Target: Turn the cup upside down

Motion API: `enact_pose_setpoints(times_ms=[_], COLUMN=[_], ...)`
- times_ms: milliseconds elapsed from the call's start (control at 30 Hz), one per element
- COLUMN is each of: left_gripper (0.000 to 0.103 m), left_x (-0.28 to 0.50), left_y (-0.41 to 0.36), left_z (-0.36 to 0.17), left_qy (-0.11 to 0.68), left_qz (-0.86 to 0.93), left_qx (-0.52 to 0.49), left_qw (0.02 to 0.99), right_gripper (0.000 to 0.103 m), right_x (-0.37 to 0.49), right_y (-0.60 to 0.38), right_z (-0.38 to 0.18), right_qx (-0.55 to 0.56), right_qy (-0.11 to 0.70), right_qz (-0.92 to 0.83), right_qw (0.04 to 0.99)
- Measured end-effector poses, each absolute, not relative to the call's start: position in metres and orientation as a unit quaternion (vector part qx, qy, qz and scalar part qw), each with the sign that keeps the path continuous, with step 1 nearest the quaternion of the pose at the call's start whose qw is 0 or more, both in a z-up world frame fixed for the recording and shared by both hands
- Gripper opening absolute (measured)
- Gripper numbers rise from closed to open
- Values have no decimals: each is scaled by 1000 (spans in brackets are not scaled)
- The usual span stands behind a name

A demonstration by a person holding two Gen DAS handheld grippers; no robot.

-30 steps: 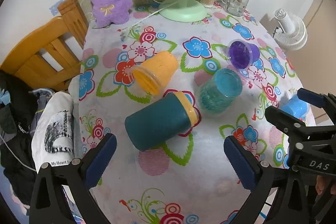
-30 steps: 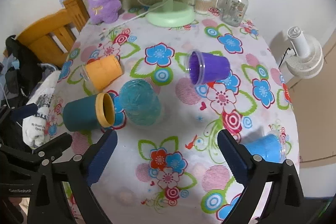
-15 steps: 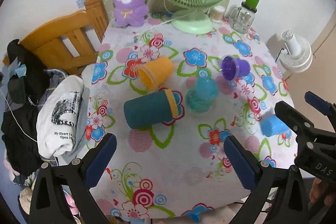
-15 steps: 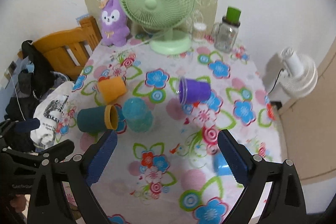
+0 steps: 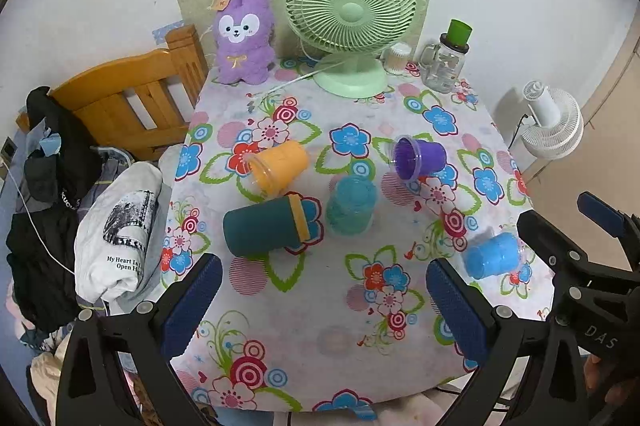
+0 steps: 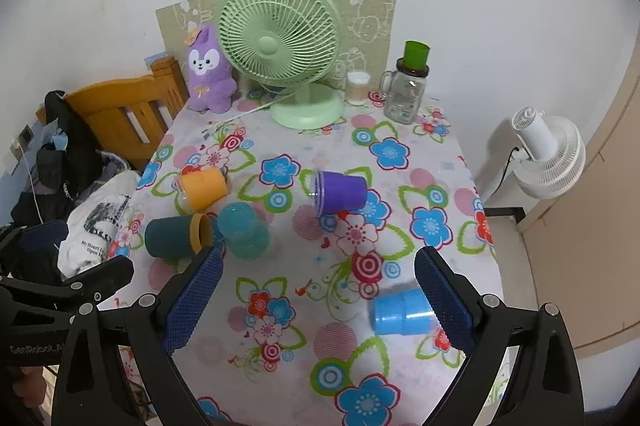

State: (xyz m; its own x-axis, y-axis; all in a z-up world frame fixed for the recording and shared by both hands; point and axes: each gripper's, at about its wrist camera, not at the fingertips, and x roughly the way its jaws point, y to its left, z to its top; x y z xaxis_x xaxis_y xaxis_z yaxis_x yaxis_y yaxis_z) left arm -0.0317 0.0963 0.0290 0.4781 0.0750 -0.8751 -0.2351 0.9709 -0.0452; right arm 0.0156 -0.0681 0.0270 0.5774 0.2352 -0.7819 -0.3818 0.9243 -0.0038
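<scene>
Several cups are on the flowered table (image 5: pixel 320 346). A dark teal cup with a yellow rim (image 5: pixel 266 228) (image 6: pixel 176 236), an orange cup (image 5: pixel 280 166) (image 6: pixel 200 188), a purple cup (image 5: pixel 420 158) (image 6: pixel 340 192) and a light blue cup (image 5: pixel 494 256) (image 6: pixel 400 312) lie on their sides. A clear teal cup (image 5: pixel 352 204) (image 6: pixel 242 230) stands upside down mid-table. My left gripper (image 5: pixel 320 298) and right gripper (image 6: pixel 316 300) are open and empty, held high over the near edge.
A green desk fan (image 5: pixel 352 18), a purple plush rabbit (image 5: pixel 244 34), a small white jar (image 5: pixel 396 58) and a glass jar with a green lid (image 5: pixel 446 60) stand at the table's back. A wooden chair with clothes (image 5: pixel 120 106) is left; a white floor fan (image 5: pixel 554 124) right.
Both grippers have pulled back and risen away from the table, so the cups look smaller and farther. The cups have not moved.
</scene>
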Motion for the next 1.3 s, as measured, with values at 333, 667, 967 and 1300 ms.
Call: enact_pose_setpoints(times_ms=[333, 667, 967, 1300], left_gripper=[103, 103, 103, 103], left_x=[-41, -48, -50, -49], left_y=[76, 69, 68, 69], left_z=[41, 45, 47, 47], left_qy=[488, 483, 480, 482], left_qz=[87, 87, 88, 87], left_qx=[-64, -60, -58, -57], left_qw=[866, 869, 871, 870], right_gripper=[98, 98, 98, 98], right_x=[1, -9, -11, -11], right_y=[-92, -102, -104, -104], right_z=[35, 39, 40, 40], right_qx=[-68, -62, -61, -62], right_qy=[412, 403, 401, 400], right_qz=[161, 152, 151, 151], right_qw=[894, 900, 902, 902])
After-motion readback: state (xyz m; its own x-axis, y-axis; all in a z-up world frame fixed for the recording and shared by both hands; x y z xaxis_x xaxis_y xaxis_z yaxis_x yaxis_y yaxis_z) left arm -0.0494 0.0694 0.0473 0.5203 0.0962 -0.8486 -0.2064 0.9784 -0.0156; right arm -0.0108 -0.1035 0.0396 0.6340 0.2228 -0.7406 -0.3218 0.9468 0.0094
